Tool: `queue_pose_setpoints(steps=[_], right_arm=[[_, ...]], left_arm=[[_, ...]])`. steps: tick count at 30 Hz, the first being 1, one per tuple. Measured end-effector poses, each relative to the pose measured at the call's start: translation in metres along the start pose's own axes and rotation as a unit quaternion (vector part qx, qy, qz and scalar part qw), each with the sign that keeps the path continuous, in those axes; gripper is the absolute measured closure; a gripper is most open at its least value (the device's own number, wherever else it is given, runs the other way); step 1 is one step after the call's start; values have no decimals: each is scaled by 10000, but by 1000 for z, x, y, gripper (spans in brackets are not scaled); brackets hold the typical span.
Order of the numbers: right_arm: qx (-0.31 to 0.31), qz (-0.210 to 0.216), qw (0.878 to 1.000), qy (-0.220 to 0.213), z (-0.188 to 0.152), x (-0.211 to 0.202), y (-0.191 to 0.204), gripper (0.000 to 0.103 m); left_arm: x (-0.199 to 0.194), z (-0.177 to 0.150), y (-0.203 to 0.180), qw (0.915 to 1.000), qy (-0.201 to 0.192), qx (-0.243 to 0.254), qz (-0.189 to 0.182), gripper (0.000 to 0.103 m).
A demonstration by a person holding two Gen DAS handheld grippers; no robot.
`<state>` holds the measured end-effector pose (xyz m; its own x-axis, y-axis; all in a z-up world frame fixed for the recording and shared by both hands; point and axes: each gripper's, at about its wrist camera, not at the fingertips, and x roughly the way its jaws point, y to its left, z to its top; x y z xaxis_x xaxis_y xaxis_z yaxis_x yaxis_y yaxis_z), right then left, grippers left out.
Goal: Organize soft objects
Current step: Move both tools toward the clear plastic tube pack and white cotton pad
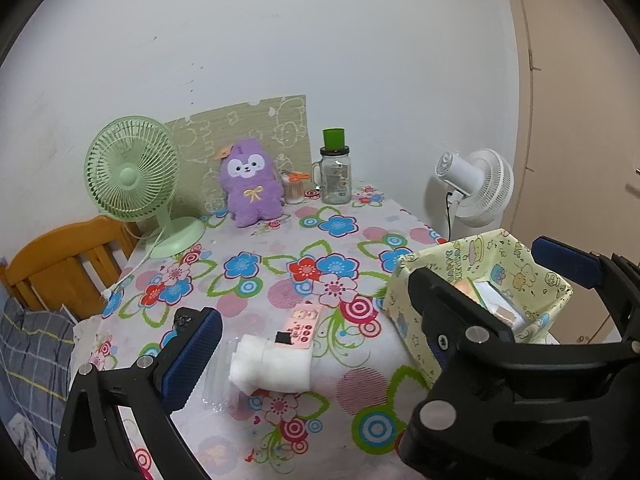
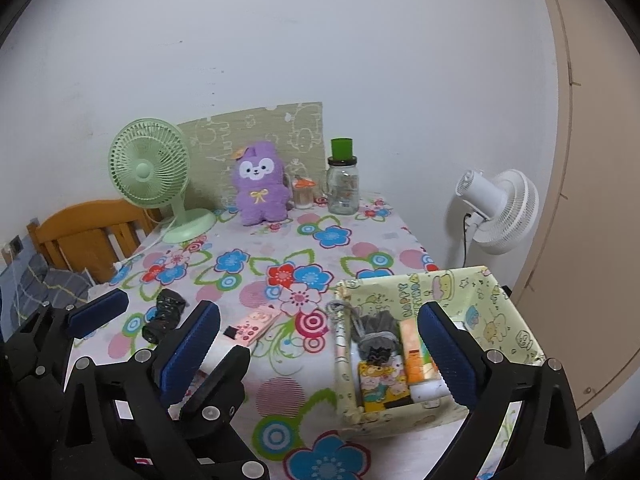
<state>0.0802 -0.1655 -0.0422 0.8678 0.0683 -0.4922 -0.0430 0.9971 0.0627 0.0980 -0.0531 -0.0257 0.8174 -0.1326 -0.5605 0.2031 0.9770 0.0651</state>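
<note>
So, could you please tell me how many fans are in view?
2: a green fan on the table's back left corner, and a white fan standing beyond the table's right edge.

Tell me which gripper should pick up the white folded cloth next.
Left. The white folded cloth lies directly ahead between the open jaws of the left gripper. The right gripper is open too, but it faces the yellow box, so it would likely have to cross over.

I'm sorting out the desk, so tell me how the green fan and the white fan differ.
The green fan stands on the flowered table, at its back left corner; the white fan stands off the table, to its right. The green fan faces the camera; the white fan is turned away, showing its motor housing. The green fan's cord is white, the white fan's black. Both have round wire grilles.
</note>
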Motion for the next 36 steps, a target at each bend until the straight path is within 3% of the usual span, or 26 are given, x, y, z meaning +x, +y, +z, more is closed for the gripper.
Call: queue_pose_setpoints(steps=[18,36], right_arm=[[-56,265,9995,141,-9,20,37,0],[-225,510,9979,326,-28,63,71,0]], left_arm=[[8,-17,42,9994,137,-221,240,0],[44,-41,83,9975,442,-418,360,0]])
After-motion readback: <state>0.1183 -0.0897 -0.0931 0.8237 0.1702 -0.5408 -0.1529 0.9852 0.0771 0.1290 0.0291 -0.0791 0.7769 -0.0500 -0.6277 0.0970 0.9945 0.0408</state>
